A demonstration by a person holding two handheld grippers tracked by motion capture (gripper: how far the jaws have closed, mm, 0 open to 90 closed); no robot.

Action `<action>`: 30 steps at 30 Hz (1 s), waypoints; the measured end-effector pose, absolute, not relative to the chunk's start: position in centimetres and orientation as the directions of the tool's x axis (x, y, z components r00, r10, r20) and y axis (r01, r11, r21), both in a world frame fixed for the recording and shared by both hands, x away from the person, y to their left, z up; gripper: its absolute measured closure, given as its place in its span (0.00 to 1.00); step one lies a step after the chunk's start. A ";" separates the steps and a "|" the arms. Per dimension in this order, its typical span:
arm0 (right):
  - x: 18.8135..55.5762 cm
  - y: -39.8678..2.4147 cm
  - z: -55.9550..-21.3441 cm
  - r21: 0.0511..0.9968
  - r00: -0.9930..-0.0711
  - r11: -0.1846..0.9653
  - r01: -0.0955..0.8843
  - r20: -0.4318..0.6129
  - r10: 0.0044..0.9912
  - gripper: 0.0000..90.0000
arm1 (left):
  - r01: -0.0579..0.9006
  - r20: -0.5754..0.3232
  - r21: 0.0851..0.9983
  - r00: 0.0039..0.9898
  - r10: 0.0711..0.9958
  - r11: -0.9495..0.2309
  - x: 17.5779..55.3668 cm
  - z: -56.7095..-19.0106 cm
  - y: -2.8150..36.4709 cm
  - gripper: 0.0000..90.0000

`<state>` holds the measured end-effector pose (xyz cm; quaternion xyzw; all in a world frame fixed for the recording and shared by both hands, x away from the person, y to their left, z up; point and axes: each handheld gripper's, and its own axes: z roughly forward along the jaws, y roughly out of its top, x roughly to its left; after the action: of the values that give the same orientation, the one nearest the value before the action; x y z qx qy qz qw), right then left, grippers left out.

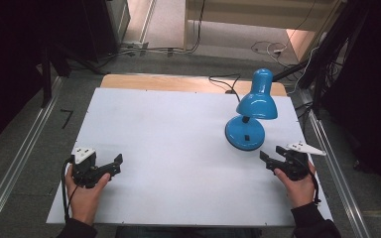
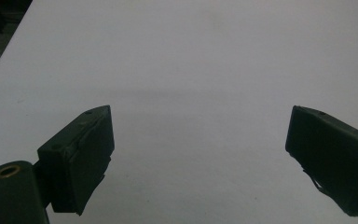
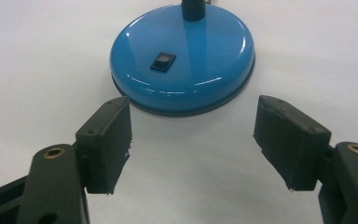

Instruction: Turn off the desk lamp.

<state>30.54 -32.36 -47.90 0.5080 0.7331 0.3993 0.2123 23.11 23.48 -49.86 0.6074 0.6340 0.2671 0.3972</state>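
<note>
Work is only beginning: right gripper [image 3: 193,140] is hovering just short of the blue lamp's [image 1: 252,111] base, jaws spread and empty, switch [image 3: 162,61] untouched; left gripper [image 1: 110,166] is waiting well away from the lamp on the desk [image 1: 168,148], jaws spread

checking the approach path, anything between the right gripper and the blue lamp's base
Nothing: in the right gripper view, only bare white tabletop lies between the open right gripper and the blue lamp's base, whose black switch faces it.
</note>
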 end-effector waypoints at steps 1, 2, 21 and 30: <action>30.5 -32.4 -47.9 0.800 -0.393 0.164 0.577 0.096 0.915 0.29 | 0.558 -0.179 0.821 0.055 0.982 0.119 23.1 -49.9 23.5 0.09; 30.4 -32.4 -47.9 0.800 -0.391 0.162 0.578 0.097 0.915 0.29 | 0.558 -0.179 0.822 0.055 0.982 0.118 23.1 -49.9 23.5 0.09; 29.9 -33.2 -47.9 0.793 -0.357 0.151 0.590 0.088 0.930 0.29 | 0.558 -0.178 0.822 0.055 0.983 0.118 23.1 -49.8 23.5 0.09; 29.4 -34.6 -48.0 0.788 -0.313 0.121 0.604 0.095 0.945 0.29 | 0.555 -0.179 0.823 0.055 0.982 0.119 23.1 -49.8 23.5 0.09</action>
<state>29.43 -34.58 -48.04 0.5419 0.7147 0.3818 0.2230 23.05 23.49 -49.79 0.6072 0.6330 0.2680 0.3986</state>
